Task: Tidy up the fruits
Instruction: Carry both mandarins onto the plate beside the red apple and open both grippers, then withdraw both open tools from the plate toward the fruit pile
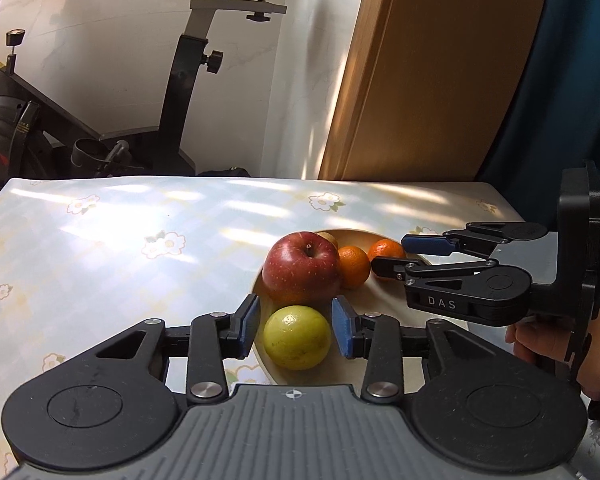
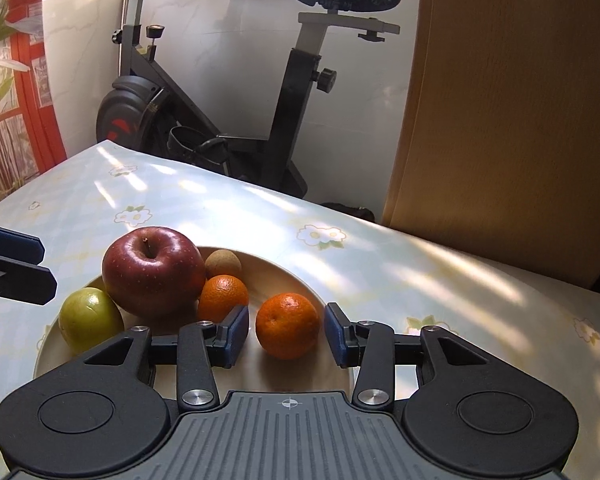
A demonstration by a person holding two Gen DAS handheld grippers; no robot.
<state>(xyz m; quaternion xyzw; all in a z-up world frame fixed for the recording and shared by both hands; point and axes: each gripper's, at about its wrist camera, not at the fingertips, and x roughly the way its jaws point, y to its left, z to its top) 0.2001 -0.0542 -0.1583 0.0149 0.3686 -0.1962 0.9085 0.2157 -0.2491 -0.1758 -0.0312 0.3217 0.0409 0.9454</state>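
Green apple (image 1: 297,337), nearest the left wrist camera, sits at the near rim of the plate (image 2: 300,276), between the spread blue pads of the left gripper (image 1: 296,332), which do not touch it. Behind it stands 1 red apple (image 1: 302,267), touching 1 of the 2 tangerines (image 1: 354,267); a small brown fruit (image 2: 223,264) lies behind them. The other tangerine (image 2: 287,326) lies apart on the plate, between the right gripper (image 2: 286,330)'s pads, also spread and clear of it. The plate rests on a flowered tablecloth (image 1: 100,248) toward the table's right edge. An exercise bike (image 2: 228,92) stands beyond the table's far edge.
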